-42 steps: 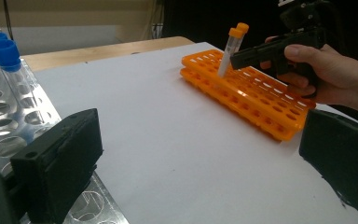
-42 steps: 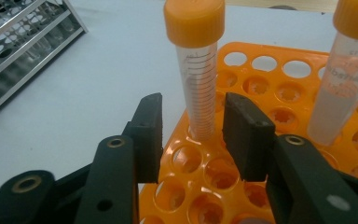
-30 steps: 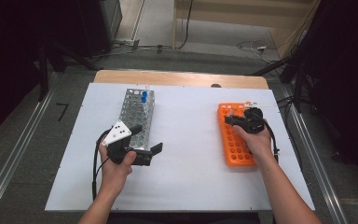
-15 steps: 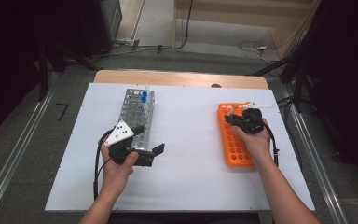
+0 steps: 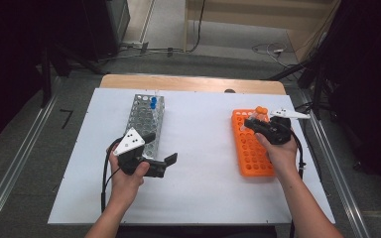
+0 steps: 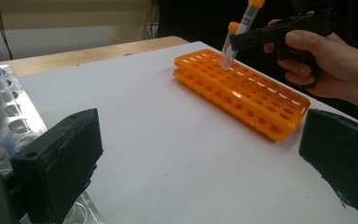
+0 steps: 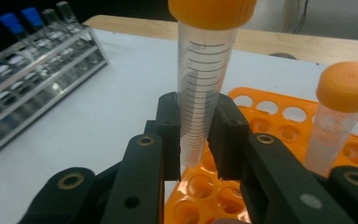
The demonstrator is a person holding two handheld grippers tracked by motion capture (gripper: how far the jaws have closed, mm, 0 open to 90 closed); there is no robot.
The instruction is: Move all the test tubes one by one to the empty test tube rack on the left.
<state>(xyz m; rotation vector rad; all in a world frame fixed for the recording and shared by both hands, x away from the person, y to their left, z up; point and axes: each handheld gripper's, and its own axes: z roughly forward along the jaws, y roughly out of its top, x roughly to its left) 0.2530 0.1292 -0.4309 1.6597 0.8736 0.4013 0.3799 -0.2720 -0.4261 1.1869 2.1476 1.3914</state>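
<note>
My right gripper (image 7: 198,135) is shut on a clear orange-capped tube (image 7: 200,93), held upright with its tip just above the holes of the orange rack (image 7: 261,100). A second orange-capped tube (image 7: 335,121) stands in that rack beside it. From above, the right gripper (image 5: 254,121) hovers over the far end of the orange rack (image 5: 250,148). My left gripper (image 5: 161,148) rests open beside the metal rack (image 5: 146,119), nothing between its jaws. Its own camera looks across at the held tube (image 6: 248,16) and the orange rack (image 6: 247,88).
The metal rack holds blue-capped tubes (image 5: 153,103) at its far end, also seen as blue-capped tubes (image 7: 11,21) from the right gripper. Both racks lie on a white board (image 5: 203,148) over a wooden table. Dark floor and cables surround it.
The right hand has lifted slightly with the orange-capped tube in its jaws. The left hand has stayed where it was.
</note>
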